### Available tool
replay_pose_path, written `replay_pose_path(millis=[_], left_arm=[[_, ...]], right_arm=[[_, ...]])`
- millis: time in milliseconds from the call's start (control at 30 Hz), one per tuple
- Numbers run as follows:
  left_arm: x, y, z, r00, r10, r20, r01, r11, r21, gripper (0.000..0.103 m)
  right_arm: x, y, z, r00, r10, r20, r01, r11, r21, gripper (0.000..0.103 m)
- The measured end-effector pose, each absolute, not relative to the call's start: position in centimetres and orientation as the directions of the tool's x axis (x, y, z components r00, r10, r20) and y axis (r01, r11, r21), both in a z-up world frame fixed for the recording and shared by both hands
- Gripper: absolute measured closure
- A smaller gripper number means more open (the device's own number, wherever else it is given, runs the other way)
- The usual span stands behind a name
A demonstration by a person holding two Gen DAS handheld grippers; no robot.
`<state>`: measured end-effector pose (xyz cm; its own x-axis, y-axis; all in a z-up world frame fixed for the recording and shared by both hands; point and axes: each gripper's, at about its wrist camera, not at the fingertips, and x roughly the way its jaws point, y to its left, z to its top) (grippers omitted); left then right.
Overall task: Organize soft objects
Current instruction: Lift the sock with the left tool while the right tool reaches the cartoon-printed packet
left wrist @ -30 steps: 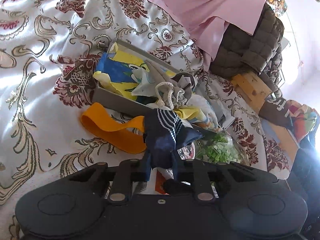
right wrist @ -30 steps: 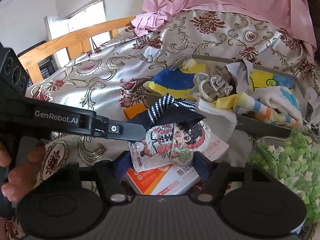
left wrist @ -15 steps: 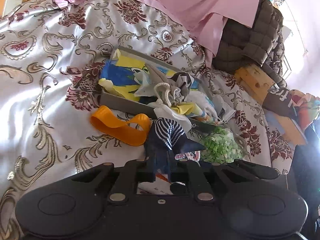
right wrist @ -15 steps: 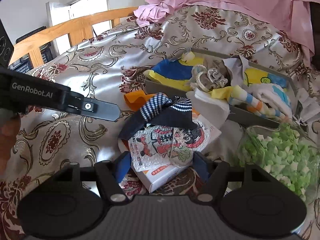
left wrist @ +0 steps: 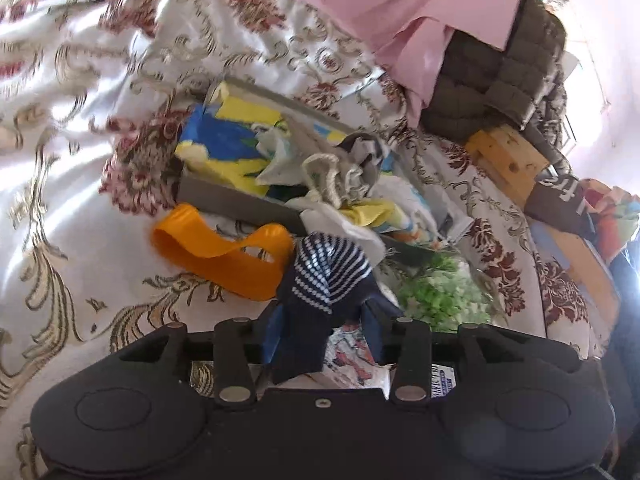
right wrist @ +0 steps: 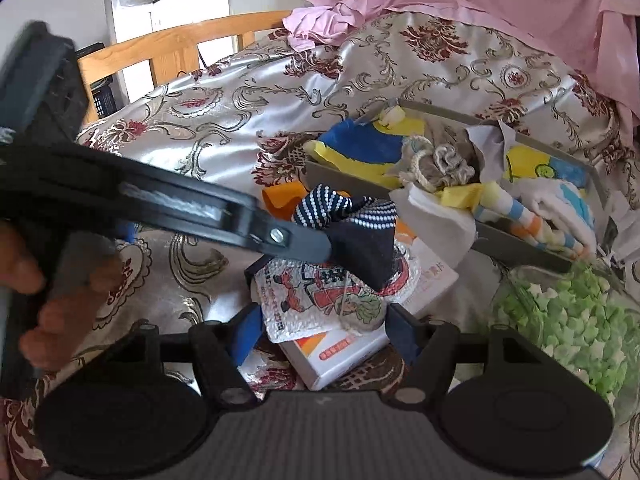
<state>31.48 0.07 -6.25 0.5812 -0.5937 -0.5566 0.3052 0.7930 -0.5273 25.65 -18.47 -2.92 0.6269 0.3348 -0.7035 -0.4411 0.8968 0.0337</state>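
My left tool [left wrist: 320, 332] is clenched on the navy striped sock [left wrist: 320, 280], which hangs bunched between the jaws. From the right wrist view the sock [right wrist: 352, 224] is lifted off the bed, hanging over the printed packet [right wrist: 320, 292].

My right tool [right wrist: 320, 336] stands spread, jaws either side of that packet and the small white box [right wrist: 348, 352] under it. I can't tell if the pads touch either one; nothing looks gripped.

Just beside, right: a clear bag of green bits [right wrist: 572, 320]. Not soft goods, so not my concern, I judge.

Next out, on the bedspread [left wrist: 80, 200]: an orange band [left wrist: 224, 256], lying loose against the near wall of the grey tray [left wrist: 240, 204]. It is outside the tray, so probably still to be put away.

In the tray: blue-and-yellow cloth [left wrist: 228, 144], a beige knit piece [left wrist: 332, 176], and a striped pastel cloth [right wrist: 516, 212] spilling over the near rim. All heaped, none folded.

Far: pink sheet [left wrist: 400, 8] and brown quilted cushion [left wrist: 492, 84].

Progress, my reading: well along. Most soft items are already in the tray. Left: drop this sock in, collect the band, tuck in the overhang.
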Motion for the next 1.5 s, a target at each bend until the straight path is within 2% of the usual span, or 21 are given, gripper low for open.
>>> replay_pose_path(millis=[67,200,300,467,800,833,1033,1200,1500], left_arm=[[31.8,0.3,-6.7,0.575,-0.595,-0.561,0.293,0.79,-0.538,0.066],[31.8,0.9,-6.4,0.598,-0.593,-0.539,0.285,0.786,-0.549,0.089],[31.7,1.2,-6.2,0.609,-0.586,-0.535,0.272,0.788,-0.553,0.093],[31.3,1.7,-5.8,0.588,-0.59,-0.553,0.241,0.78,-0.577,0.096],[28.1,1.7,-3.7,0.559,-0.507,-0.656,0.249,0.857,-0.45,0.097],[28.1,1.8,-3.7,0.56,-0.503,-0.658,0.245,0.86,-0.448,0.095],[29.0,2.5,-4.6,0.557,-0.509,-0.656,0.193,0.848,-0.494,0.072],[30.5,2.6,-5.2,0.573,-0.566,-0.593,0.196,0.797,-0.571,0.049],[32.2,2.4,-7.3,0.543,-0.601,-0.587,0.177,0.765,-0.619,0.048]], right_arm=[[25.6,-18.3,-2.8,0.632,0.334,-0.7,-0.443,0.896,0.028,0.031],[25.7,-18.2,-2.9,0.63,0.337,-0.7,-0.448,0.893,0.026,0.032],[25.4,-18.4,-2.9,0.626,0.335,-0.704,-0.446,0.895,0.03,0.032],[24.9,-19.4,-2.7,0.633,0.301,-0.713,-0.406,0.914,0.026,0.032],[24.2,-19.9,-2.1,0.651,0.331,-0.683,-0.423,0.906,0.036,0.031],[24.2,-19.9,-2.2,0.649,0.332,-0.684,-0.428,0.903,0.032,0.031],[24.7,-19.8,-2.9,0.634,0.338,-0.696,-0.428,0.902,0.048,0.03],[25.1,-19.5,-3.2,0.63,0.342,-0.697,-0.429,0.902,0.054,0.027],[25.6,-19.2,-3.6,0.636,0.353,-0.686,-0.433,0.899,0.062,0.019]])
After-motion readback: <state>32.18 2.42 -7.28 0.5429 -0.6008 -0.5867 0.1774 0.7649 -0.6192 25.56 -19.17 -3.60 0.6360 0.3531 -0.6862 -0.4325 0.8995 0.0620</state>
